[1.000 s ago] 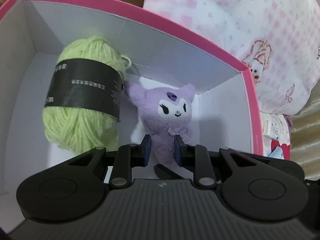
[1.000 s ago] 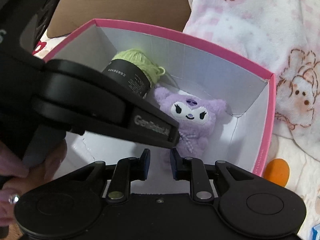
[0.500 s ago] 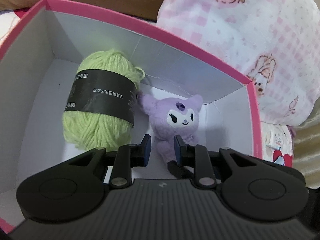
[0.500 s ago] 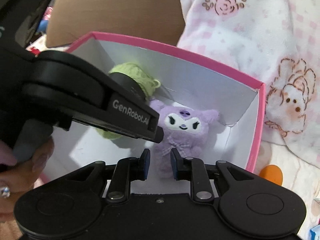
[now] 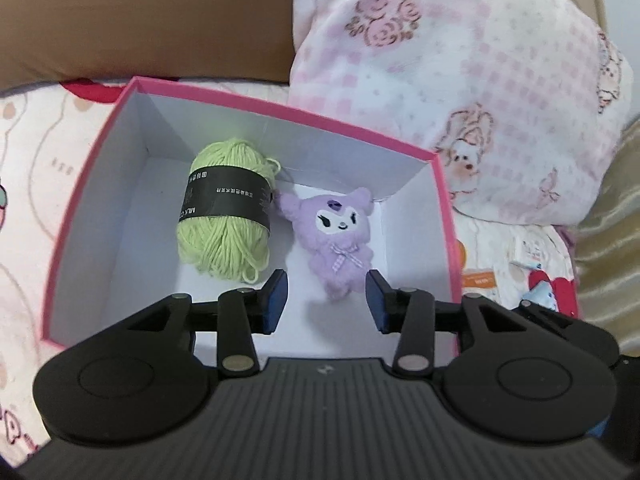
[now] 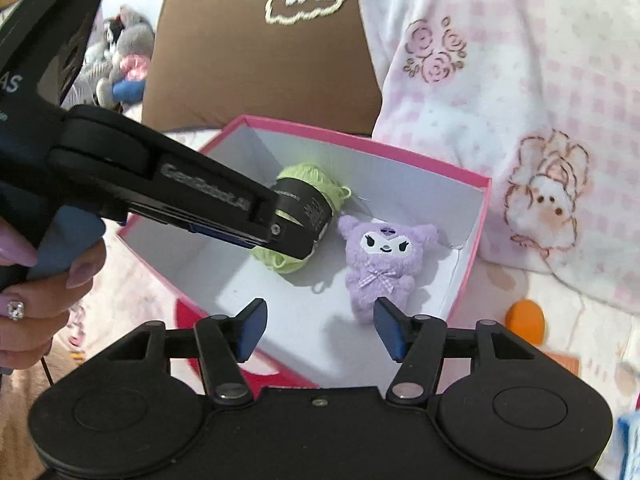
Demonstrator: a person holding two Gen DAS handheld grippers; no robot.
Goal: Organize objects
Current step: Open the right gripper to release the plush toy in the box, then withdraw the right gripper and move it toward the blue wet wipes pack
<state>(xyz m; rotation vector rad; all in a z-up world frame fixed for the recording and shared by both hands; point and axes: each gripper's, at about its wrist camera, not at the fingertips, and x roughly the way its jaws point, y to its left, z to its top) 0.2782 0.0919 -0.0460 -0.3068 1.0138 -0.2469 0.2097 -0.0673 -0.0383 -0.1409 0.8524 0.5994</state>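
A pink box (image 5: 86, 200) with white walls holds a green yarn ball (image 5: 226, 216) with a black label, and to its right a purple plush toy (image 5: 340, 236) lying face up. My left gripper (image 5: 326, 300) hovers above the box's near side. Its jaws are opening, and the pads touch nothing. In the right wrist view the same box (image 6: 478, 236), yarn ball (image 6: 308, 174) and plush toy (image 6: 384, 256) show. My right gripper (image 6: 320, 328) hangs over the near wall with its jaws opening and nothing between them. The left gripper (image 6: 286, 236) reaches in from the left, held by a hand (image 6: 44, 292).
A pink-and-white patterned blanket (image 5: 460, 100) bulges right behind the box. A brown cushion (image 5: 140, 20) stands at the back left. An orange object (image 6: 524, 320) lies right of the box, with small red and blue items (image 5: 548, 292) nearby. Stuffed toys (image 6: 120, 64) sit far left.
Both grippers have risen and drawn back from the box, so more of it shows. Both pairs of jaws, close together before, have spread apart. The plush toy and yarn stay in the box.
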